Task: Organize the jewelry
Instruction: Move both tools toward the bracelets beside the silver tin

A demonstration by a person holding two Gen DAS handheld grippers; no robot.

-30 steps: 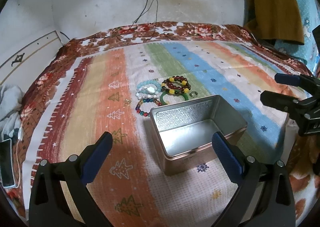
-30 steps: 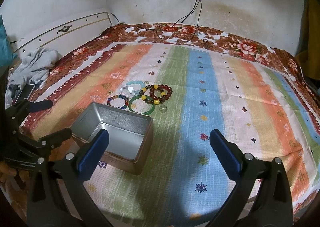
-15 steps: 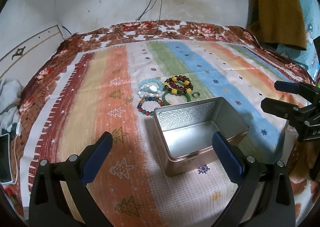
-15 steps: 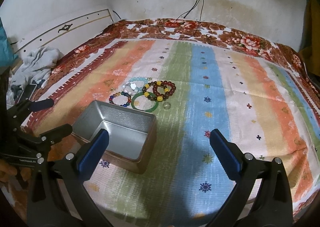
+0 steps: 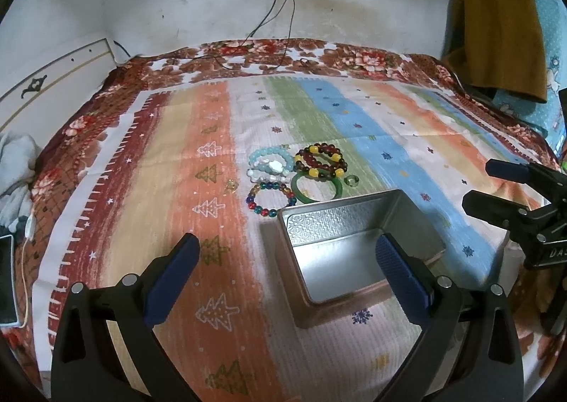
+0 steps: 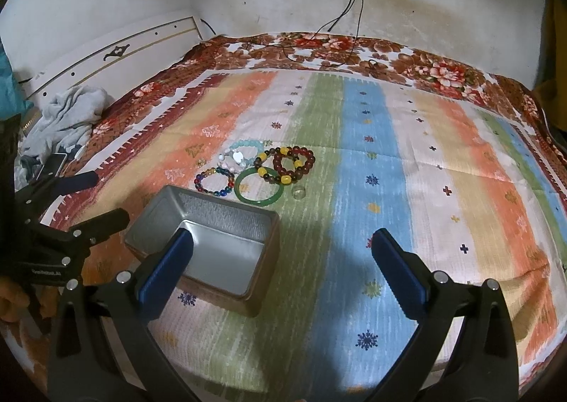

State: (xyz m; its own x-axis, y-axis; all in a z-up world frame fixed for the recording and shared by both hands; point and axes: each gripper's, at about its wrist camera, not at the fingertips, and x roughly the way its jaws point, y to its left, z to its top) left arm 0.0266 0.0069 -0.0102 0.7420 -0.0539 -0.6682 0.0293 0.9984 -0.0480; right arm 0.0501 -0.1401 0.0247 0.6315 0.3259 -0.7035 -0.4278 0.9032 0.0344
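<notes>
An open, empty metal tin (image 5: 358, 249) (image 6: 209, 242) sits on the striped bedspread. Just beyond it lie several bracelets: a green bangle (image 5: 317, 189) (image 6: 259, 189), a dark red and yellow beaded pair (image 5: 320, 161) (image 6: 288, 164), a pale blue and white one (image 5: 267, 164) (image 6: 241, 154), a multicoloured bead one (image 5: 271, 198) (image 6: 214, 182), and a small clear ring (image 5: 351, 181) (image 6: 298, 192). My left gripper (image 5: 288, 272) is open and empty, near the tin's front. My right gripper (image 6: 281, 269) is open and empty, to the tin's right. Each gripper shows in the other's view: the right one (image 5: 496, 186) and the left one (image 6: 92, 200).
A phone (image 5: 7, 281) on a cable and grey clothes (image 6: 67, 115) lie at the bed's left edge by the headboard. Cables (image 6: 340, 19) hang from a wall socket onto the far bed edge. Clothing (image 5: 496, 19) hangs at the right.
Both views have shifted slightly, with the tin and bracelets a little lower in frame. Both grippers stay open and empty.
</notes>
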